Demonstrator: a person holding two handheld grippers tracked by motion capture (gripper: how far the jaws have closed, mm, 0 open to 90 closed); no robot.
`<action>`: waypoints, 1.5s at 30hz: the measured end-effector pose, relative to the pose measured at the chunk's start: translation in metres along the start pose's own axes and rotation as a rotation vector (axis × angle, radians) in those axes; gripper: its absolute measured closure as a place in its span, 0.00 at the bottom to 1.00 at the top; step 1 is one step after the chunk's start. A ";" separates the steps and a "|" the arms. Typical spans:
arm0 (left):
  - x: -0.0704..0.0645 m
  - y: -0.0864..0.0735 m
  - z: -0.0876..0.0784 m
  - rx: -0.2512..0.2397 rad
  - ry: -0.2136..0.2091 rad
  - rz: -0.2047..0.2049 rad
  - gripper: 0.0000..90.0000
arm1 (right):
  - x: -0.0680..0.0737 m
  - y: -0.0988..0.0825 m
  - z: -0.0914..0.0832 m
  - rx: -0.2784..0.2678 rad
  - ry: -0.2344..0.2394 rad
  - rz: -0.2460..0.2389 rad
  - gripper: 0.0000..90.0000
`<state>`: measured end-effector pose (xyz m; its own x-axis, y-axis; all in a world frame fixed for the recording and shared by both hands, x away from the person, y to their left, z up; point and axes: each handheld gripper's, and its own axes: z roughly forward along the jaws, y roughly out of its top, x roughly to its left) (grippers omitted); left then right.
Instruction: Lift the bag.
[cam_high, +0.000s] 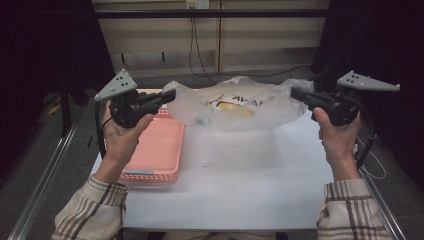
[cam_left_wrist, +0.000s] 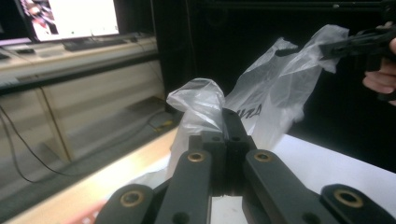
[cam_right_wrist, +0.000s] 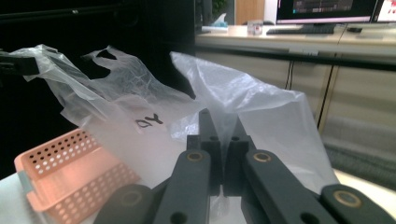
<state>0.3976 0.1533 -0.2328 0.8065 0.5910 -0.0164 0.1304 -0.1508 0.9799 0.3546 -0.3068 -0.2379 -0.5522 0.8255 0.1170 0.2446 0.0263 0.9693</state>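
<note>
The plastic bag (cam_high: 235, 102) is held above the far part of the table (cam_high: 240, 185), stretched between the left gripper (cam_high: 170, 95) at its left end and the right gripper (cam_high: 296, 93) at its right end. A basket (cam_high: 157, 145) is set on the table to the left of the bag, partly beneath its left end.

Thin translucent white plastic bag (cam_high: 240, 102), at upper centre of the high view, stretched wide and lifted above the white surface (cam_high: 235, 175). Black printed lettering and a yellowish item show through its middle. Its left handle is pinched in the closed left gripper (cam_high: 170, 95), its right handle in the closed right gripper (cam_high: 296, 92). In the left gripper view the crumpled film (cam_left_wrist: 198, 105) bunches above the closed tips; in the right gripper view the film (cam_right_wrist: 252, 112) rises as a creased peak.
</note>
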 end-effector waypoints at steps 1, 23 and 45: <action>0.002 0.004 0.000 -0.011 0.003 -0.002 1.00 | 0.000 0.006 -0.001 -0.019 0.005 0.004 1.00; 0.011 0.056 0.002 -0.065 0.056 0.006 1.00 | -0.002 0.067 0.010 -0.082 -0.027 -0.017 1.00; 0.025 0.013 0.040 0.052 0.084 -0.015 1.00 | -0.032 0.007 0.042 0.060 -0.101 0.013 1.00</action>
<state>0.4425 0.1343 -0.2281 0.7534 0.6574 -0.0124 0.1737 -0.1808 0.9681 0.4077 -0.3095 -0.2445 -0.4663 0.8785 0.1045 0.3004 0.0462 0.9527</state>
